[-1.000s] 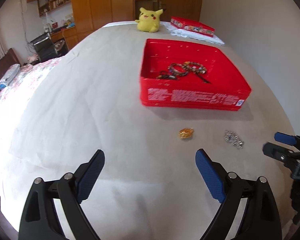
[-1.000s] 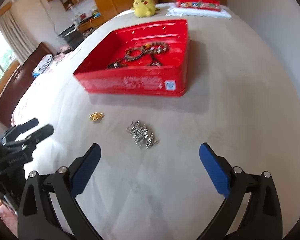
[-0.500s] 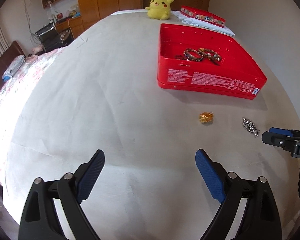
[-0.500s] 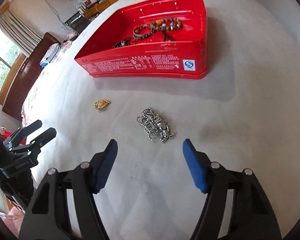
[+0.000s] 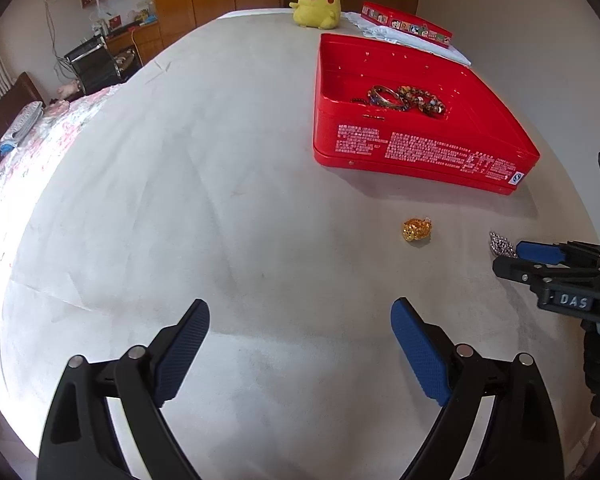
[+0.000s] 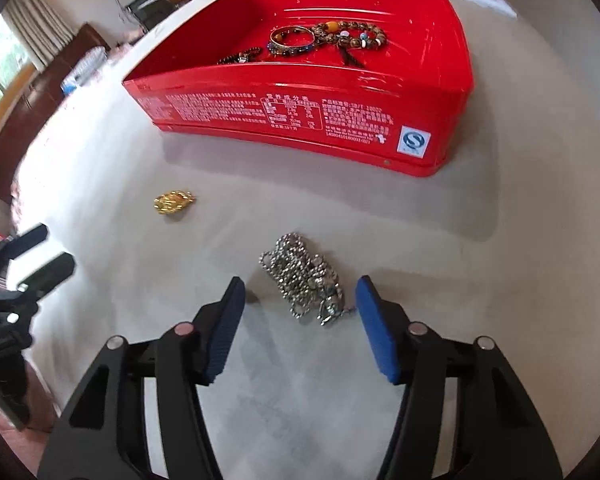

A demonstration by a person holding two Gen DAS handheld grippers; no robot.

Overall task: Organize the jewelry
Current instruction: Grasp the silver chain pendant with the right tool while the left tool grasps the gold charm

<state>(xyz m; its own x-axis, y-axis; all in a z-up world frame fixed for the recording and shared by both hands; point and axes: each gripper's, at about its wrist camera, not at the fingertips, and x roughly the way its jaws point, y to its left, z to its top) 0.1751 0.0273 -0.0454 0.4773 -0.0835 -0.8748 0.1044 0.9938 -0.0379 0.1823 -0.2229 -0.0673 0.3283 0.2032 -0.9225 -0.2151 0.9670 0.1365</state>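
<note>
1. Just ahead of the right gripper (image 6: 300,312) lay the silver chain (image 6: 302,280), bunched in a heap on the grey bedcover (image 6: 480,280). Its near end sat between the two blue pads (image 6: 374,328), while the rest reached beyond the fingertips.
2. Those jaws were closing, the chain between them, but neither pad pressed on it yet; a gap showed on the left side, and the clasp end lay just beside the right pad.
3. Lengthwise, the heap ran slantwise from far left to near right, so it lay partly across the closing line, not square to it.
4. Further left on the cover sat the gold charm (image 6: 174,202), well apart from the chain. The left gripper (image 5: 300,344) stood spread wide and empty over bare cover, the charm well ahead of it.
5. Beyond both pieces stood the red tin (image 6: 300,120), with bracelets (image 6: 328,40) already in it.
6. From the left wrist view, the chain was mostly hidden behind the right gripper's fingers. Whether the right fingertips touched the cover could not be told.
</note>
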